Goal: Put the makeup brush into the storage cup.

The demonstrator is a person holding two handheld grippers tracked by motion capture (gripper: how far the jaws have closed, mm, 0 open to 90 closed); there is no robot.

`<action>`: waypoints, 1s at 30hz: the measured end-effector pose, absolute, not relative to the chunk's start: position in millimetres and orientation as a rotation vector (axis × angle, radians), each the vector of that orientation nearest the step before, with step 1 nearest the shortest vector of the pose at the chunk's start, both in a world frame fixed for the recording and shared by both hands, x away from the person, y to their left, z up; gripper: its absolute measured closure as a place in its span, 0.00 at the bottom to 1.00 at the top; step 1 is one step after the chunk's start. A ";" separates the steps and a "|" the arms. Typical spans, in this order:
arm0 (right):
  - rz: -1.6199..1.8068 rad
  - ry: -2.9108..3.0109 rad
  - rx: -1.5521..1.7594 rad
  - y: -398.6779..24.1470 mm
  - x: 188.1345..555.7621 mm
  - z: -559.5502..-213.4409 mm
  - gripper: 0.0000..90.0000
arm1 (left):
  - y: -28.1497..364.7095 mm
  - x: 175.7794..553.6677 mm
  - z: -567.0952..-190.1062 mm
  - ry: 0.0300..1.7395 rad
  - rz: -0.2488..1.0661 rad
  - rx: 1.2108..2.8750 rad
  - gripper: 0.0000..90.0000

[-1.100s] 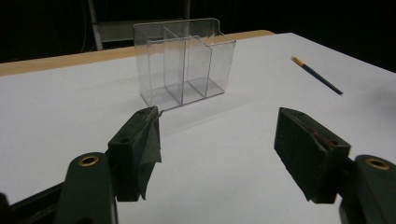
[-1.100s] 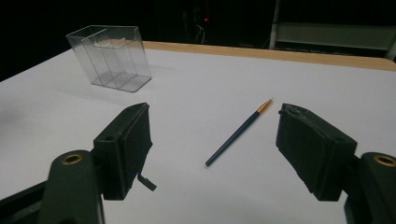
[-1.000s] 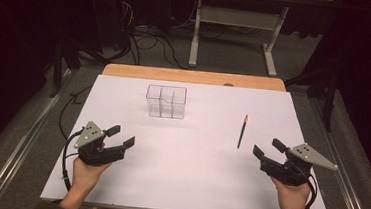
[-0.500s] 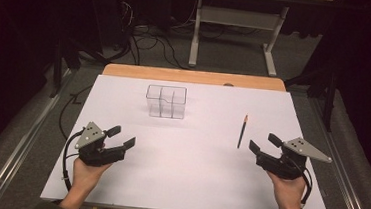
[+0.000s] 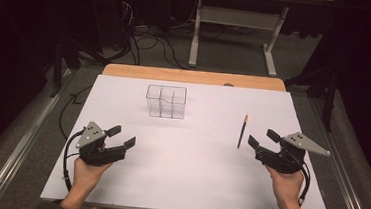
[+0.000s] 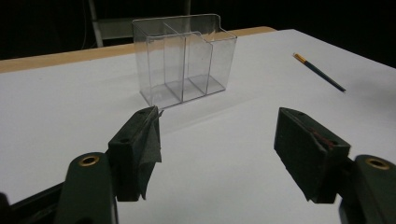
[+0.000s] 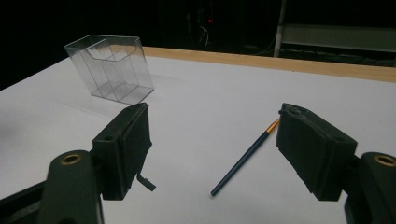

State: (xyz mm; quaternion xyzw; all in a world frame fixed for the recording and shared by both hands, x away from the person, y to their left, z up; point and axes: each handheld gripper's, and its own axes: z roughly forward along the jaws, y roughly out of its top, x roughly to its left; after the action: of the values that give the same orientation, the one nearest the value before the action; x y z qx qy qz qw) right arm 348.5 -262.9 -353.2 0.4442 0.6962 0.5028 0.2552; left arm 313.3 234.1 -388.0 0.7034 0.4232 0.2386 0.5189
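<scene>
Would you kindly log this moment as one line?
right claw: open, near dark blue pencil | left claw: open, empty | clear plastic three-compartment organiser: upright, empty

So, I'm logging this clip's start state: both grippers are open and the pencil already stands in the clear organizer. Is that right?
Not quite. The pencil is not in the clear organizer; it lies flat on the white table, just ahead of the right gripper, as the high view shows. The rest holds: the right gripper and the left gripper are both open.
</scene>
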 end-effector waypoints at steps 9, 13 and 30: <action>1.368 1.879 1.209 -261.1 357.5 -350.0 0.30 | 235.4 314.1 -389.3 1.024 0.576 1.687 0.35; 1.358 1.870 1.215 -260.7 362.7 -347.3 0.30 | 234.3 314.5 -389.3 1.018 0.578 1.694 0.35; 1.330 1.876 1.234 -252.8 383.3 -345.4 0.30 | 233.5 313.3 -388.6 1.000 0.570 1.690 0.35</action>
State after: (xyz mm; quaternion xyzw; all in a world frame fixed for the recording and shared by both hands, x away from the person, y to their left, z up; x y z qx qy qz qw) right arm 383.3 -252.8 -345.4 0.4563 0.6935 0.4916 0.2629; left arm 313.3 233.5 -388.6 0.7052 0.4175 0.2380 0.5212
